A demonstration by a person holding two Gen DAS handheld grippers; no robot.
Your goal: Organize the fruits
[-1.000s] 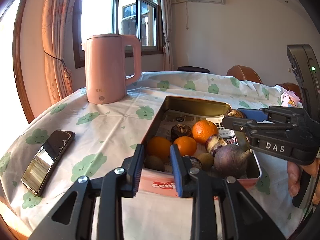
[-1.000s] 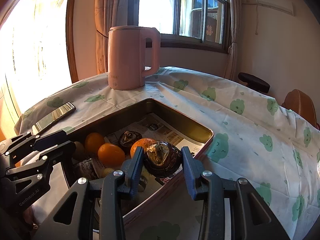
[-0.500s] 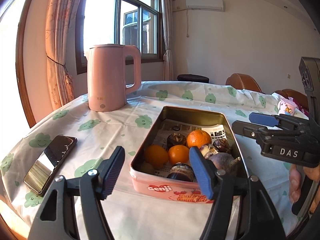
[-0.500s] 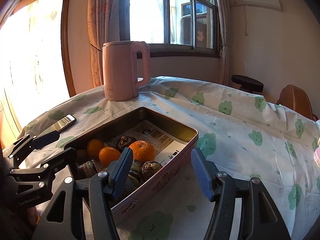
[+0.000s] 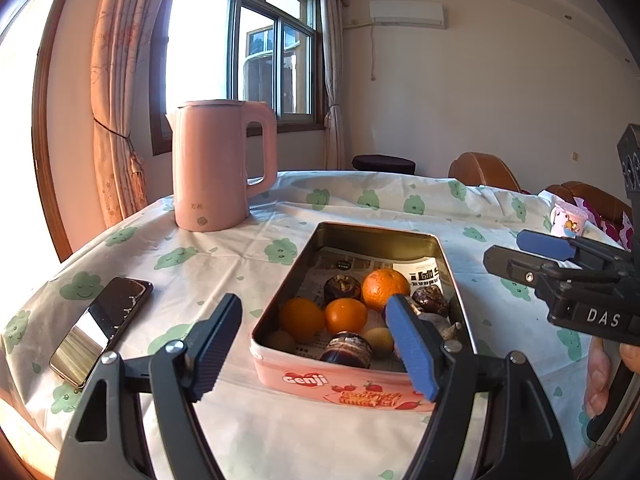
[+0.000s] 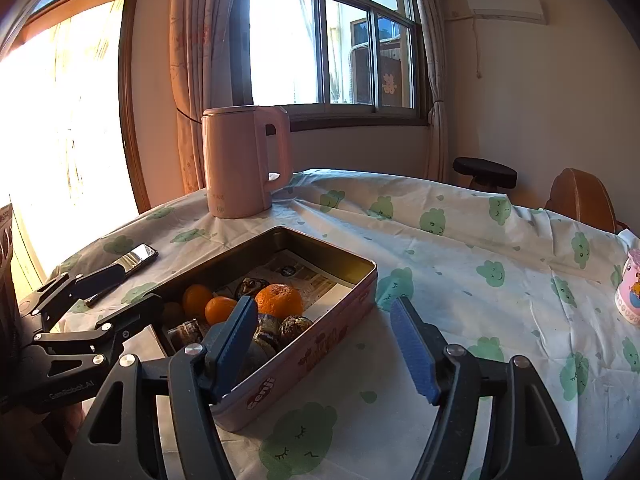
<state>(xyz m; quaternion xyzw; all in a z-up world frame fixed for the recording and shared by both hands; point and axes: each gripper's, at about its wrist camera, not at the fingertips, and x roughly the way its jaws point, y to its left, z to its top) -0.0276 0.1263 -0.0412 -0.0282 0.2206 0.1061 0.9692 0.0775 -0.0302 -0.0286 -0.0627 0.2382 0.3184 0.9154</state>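
A pink tin (image 5: 340, 384) lined with newspaper holds three oranges (image 5: 384, 286), several dark mangosteens (image 5: 342, 286) and small brown kiwis (image 5: 379, 340) at its near end. My left gripper (image 5: 314, 332) hovers just before the tin's near short side. Its jaws are opening and nothing is between the pads. My right gripper (image 6: 324, 320) hangs over the tin's (image 6: 332, 248) right front corner, its jaws also opening and empty. Each gripper shows in the other's view: the right gripper (image 5: 532, 256) beside the tin's right side, the left gripper (image 6: 100, 296) at its near left.
A pink kettle (image 5: 216, 168) stands behind the tin at the left. A phone (image 5: 102, 328) lies near the table's left edge. A small printed cup (image 6: 630, 292) sits at the far right. Chairs and a stool stand beyond the round table's cloth (image 6: 480, 320).
Both grippers have opened wide and drawn back from the tin. The mangosteen that the right gripper held now lies in the tin among the other fruit.
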